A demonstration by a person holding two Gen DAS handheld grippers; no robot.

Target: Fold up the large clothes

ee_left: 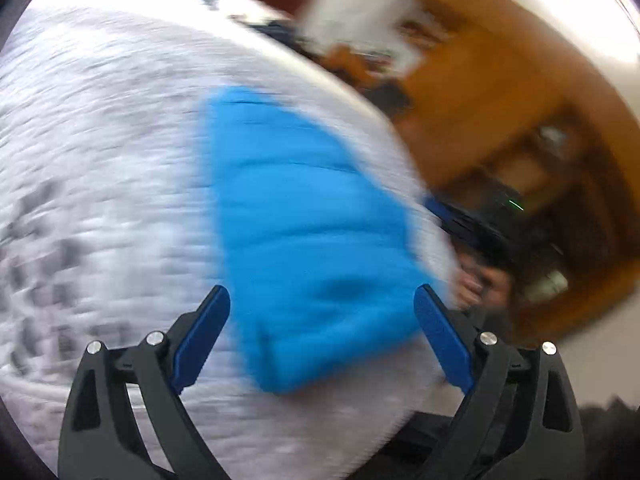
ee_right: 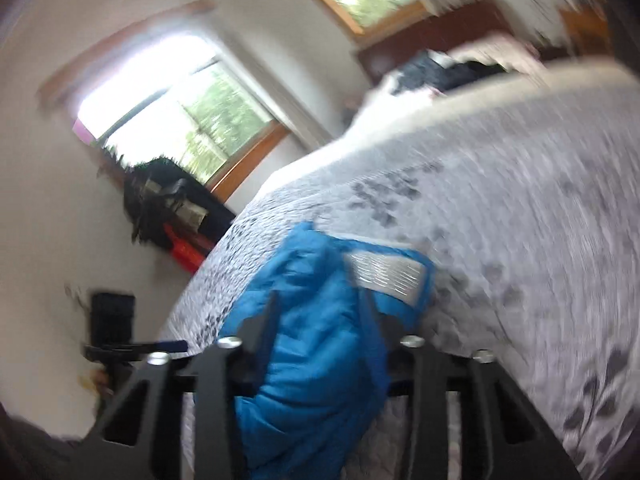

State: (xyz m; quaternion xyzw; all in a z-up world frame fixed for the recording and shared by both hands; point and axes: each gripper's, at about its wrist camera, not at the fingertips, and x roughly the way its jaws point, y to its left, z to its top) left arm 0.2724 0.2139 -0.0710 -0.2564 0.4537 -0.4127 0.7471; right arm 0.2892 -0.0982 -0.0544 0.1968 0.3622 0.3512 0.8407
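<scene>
Right fingers (ee_right: 316,316) clamped on blue jacket (ee_right: 312,360) | left fingers (ee_left: 322,300) spread wide, empty, above jacket

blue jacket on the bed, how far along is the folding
Done: the blue jacket already lies as a narrow, compact bundle on the patterned bedspread, so some folds seem made. In hand: the right gripper is closed on the jacket's near end, while the left gripper hangs open over it, gripping nothing. Left: probably a final fold and tidying; heavy blur hides the details.

Bright blue jacket (ee_left: 312,240), grey-patterned white bedspread (ee_left: 100,140)
</scene>
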